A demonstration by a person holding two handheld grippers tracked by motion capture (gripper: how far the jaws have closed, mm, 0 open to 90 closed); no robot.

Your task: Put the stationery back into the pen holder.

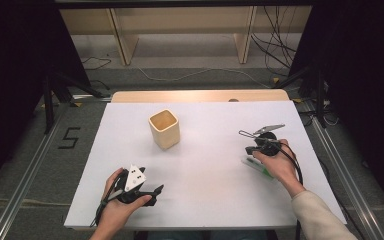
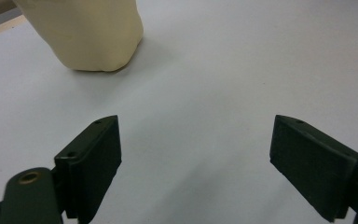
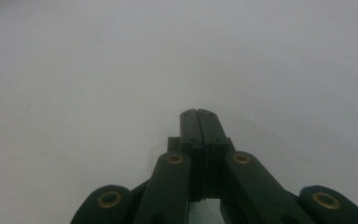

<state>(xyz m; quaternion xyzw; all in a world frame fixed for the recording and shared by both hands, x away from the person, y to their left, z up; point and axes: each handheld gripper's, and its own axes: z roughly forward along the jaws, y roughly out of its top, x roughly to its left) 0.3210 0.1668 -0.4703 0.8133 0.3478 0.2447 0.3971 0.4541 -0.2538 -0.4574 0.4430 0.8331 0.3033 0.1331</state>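
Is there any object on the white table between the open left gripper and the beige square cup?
Nothing visible does. Between the left gripper and the beige square cup lies only bare white table; the jaws stand open, holding nothing.

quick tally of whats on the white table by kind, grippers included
cream cup: 1
green and white pen-like thing, partly under the right hand: 1
grippers: 2, left gripper open, right gripper shut
total: 4
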